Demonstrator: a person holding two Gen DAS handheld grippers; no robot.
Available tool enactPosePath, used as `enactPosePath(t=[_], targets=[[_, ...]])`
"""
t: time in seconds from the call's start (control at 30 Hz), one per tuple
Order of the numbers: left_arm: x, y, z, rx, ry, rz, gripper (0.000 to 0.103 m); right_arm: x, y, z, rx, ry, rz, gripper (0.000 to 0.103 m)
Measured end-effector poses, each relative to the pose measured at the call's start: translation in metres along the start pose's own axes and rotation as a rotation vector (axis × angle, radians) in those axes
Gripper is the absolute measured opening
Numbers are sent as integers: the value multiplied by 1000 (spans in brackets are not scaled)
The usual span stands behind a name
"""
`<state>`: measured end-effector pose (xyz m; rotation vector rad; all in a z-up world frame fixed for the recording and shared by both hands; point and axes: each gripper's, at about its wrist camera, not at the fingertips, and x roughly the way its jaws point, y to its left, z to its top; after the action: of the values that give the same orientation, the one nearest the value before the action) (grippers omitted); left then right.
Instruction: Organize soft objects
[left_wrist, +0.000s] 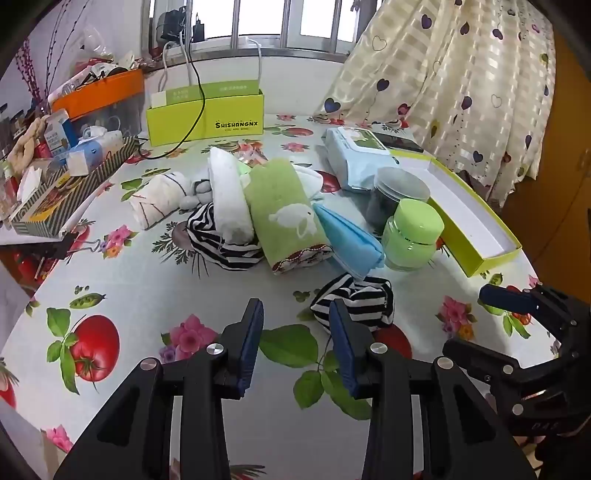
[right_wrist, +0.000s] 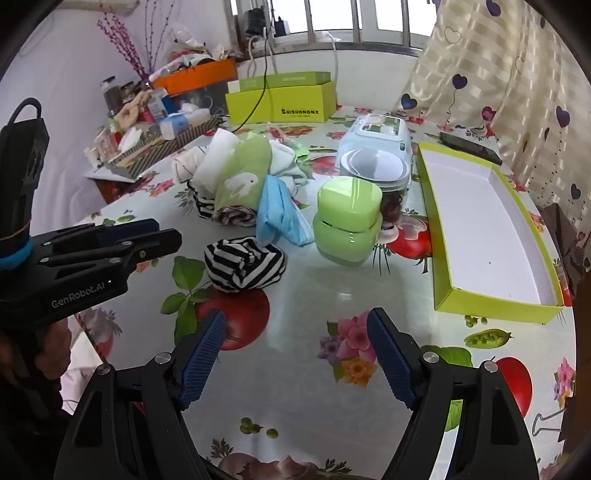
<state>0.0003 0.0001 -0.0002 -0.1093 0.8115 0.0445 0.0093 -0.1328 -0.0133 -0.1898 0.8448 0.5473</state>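
Note:
A balled black-and-white striped sock (left_wrist: 354, 299) (right_wrist: 245, 266) lies alone on the flowered tablecloth. My left gripper (left_wrist: 295, 310) is open and holds nothing; its right fingertip is just in front of the sock's left edge. Behind the sock is a pile: a green rabbit towel (left_wrist: 288, 218) (right_wrist: 240, 181), a blue cloth (left_wrist: 347, 240) (right_wrist: 280, 214), a white towel roll (left_wrist: 231, 199) and a second striped sock (left_wrist: 221, 240). My right gripper (right_wrist: 297, 317) stands wide open over bare table, to the right of and nearer than the sock.
A green jar (right_wrist: 349, 221) and a clear jar (left_wrist: 399, 192) stand right of the pile, with a wipes pack (left_wrist: 354, 155) behind. A shallow lime-green box (right_wrist: 487, 229) lies at the right edge. A taller green box (left_wrist: 207, 118) and cluttered trays (left_wrist: 74, 177) line the back and left.

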Motion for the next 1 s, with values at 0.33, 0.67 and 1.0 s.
enactPosePath(t=[0.33,0.67,1.0], targets=[[-1,-2,-4,17,-7,24,38,-1,9,0,-10,-24,6,79],[0,1,-4,-8,15,23,38,-5,6,2,-13,-31,33,79],[0,5,-5,-24,19,30,38,-4,9,4,-26,-32,56,79]])
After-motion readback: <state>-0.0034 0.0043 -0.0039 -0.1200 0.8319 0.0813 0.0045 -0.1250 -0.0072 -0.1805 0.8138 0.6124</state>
